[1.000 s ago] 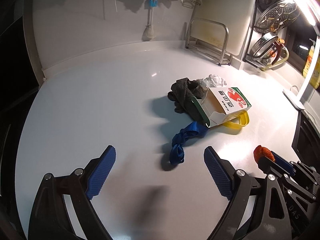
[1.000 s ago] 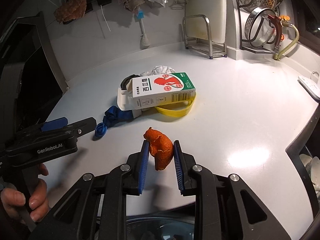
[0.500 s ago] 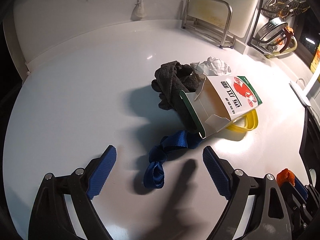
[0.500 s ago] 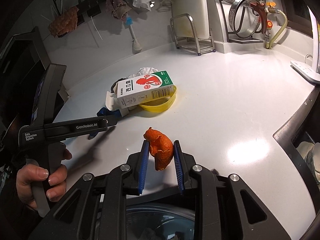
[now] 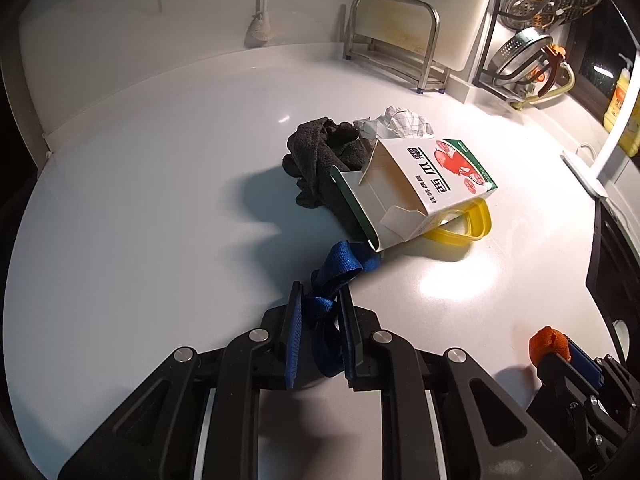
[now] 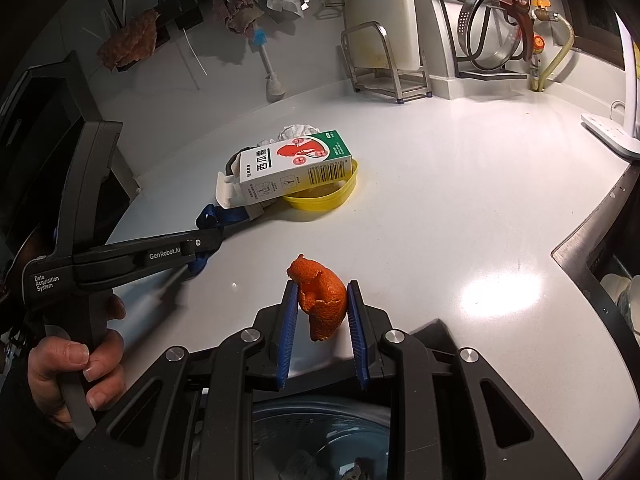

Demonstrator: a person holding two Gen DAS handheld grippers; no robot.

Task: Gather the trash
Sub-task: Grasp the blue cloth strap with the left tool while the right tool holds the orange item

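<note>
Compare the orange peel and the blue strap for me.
The peel is orange, stiff and curled; the strap is blue, flat, limp webbing, knotted. The peel is off the counter, in the right claw; the strap trails on the counter, its far end at the open carton, its near end between the closing left claw pads. Both are small scraps, each between claw pads.

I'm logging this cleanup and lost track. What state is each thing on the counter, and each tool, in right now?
Left tool: jaws closing, pinching the blue strap.
Right tool: shut on the orange peel.
Carton: on its side, end flaps open, resting on the yellow lid.
Dark cloth: bunched.
Paper: crumpled.
</note>
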